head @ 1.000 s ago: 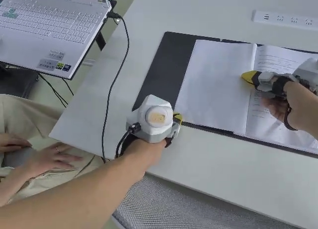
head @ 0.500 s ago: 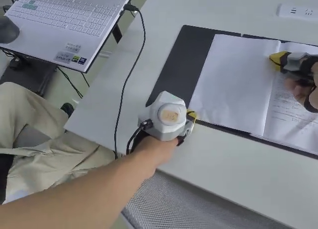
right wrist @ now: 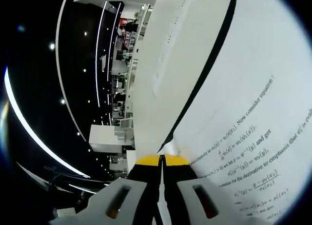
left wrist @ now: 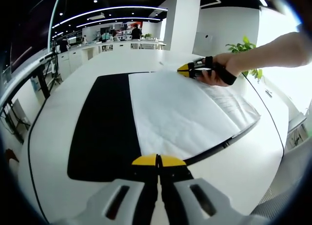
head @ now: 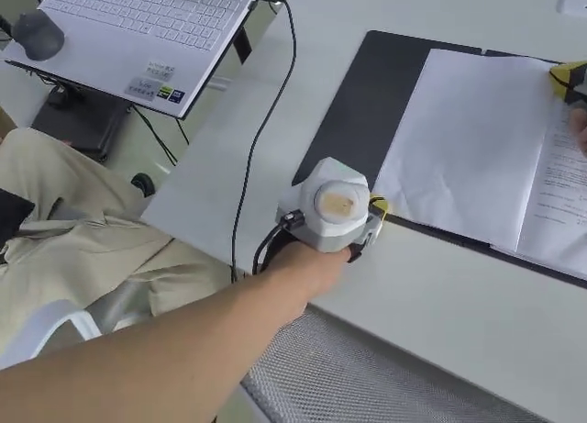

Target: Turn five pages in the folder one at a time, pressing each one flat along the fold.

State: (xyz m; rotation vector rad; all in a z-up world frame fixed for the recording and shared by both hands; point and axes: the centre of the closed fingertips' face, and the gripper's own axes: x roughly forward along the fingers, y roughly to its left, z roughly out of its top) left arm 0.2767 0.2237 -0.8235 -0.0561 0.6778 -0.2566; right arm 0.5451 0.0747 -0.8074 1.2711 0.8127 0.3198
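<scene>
We find the folder (head: 367, 102) lying open on the white worktop (head: 449, 304), in the upper right of the head view. Its black cover is bare on the left. A blank page (head: 468, 139) lies beside that, and a printed page (head: 559, 194) reaches the right edge of the frame.

The left gripper (head: 377, 206) sits at the folder's near edge, centre frame. Its fingers (left wrist: 144, 160) are pressed together with nothing seen between them.

The right gripper (head: 564, 74) is at the far upper right, by the top of the fold. Its fingers are pressed together at the printed page's top edge; we cannot tell whether paper is caught.

Bare worktop lies open below the folder's near edge, lower right. A laptop (head: 147, 28) stands beyond the worktop's left edge, and a black cable (head: 266, 120) runs down along that edge.
</scene>
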